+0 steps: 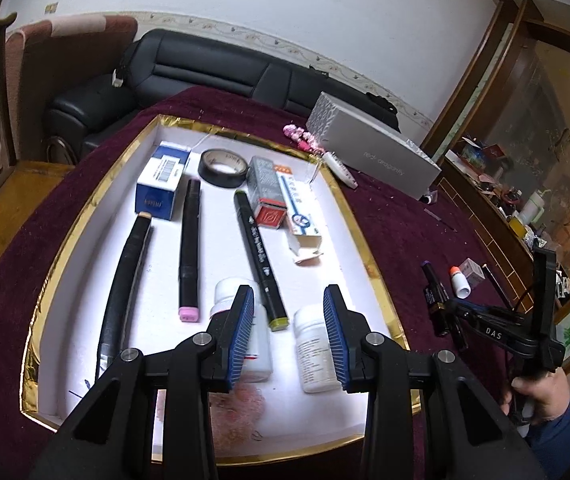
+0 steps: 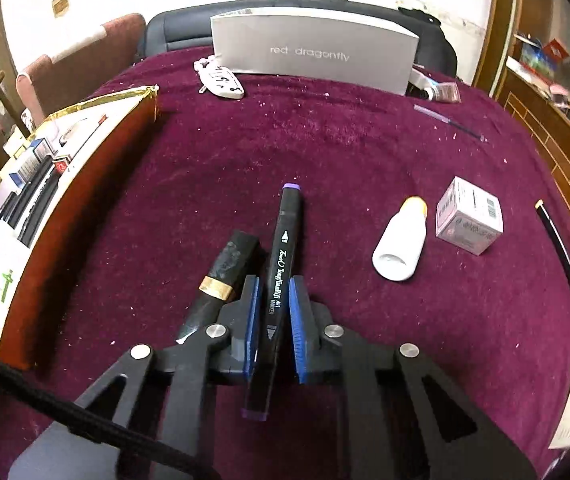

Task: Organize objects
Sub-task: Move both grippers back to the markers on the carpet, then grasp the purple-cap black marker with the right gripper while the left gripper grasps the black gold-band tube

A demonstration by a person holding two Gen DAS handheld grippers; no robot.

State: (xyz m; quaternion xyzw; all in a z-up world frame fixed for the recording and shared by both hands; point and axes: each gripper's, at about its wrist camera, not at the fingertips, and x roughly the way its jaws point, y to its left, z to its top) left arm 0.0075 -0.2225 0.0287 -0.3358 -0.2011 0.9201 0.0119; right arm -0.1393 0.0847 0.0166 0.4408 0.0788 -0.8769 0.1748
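Spread wide and holding nothing, the left gripper (image 1: 288,332) hovers over the near end of a gold-rimmed tray (image 1: 61,240) on the maroon-covered desk (image 1: 397,232), its blue pads flanking two white bottles (image 1: 315,350). Three black markers (image 1: 188,248) lie lengthwise in the tray, with a tape roll (image 1: 223,168) and small boxes (image 1: 161,180) toward its far edge.

Seen from the right wrist, the right gripper (image 2: 273,312) has its jaws closed on a purple-capped marker (image 2: 281,264) near the desk's middle. A black gold-banded tube (image 2: 221,276) lies just beside it. A white bottle (image 2: 401,240) and a small carton (image 2: 469,220) sit nearer the right edge; a grey shoebox (image 2: 313,56) stands at the far edge.
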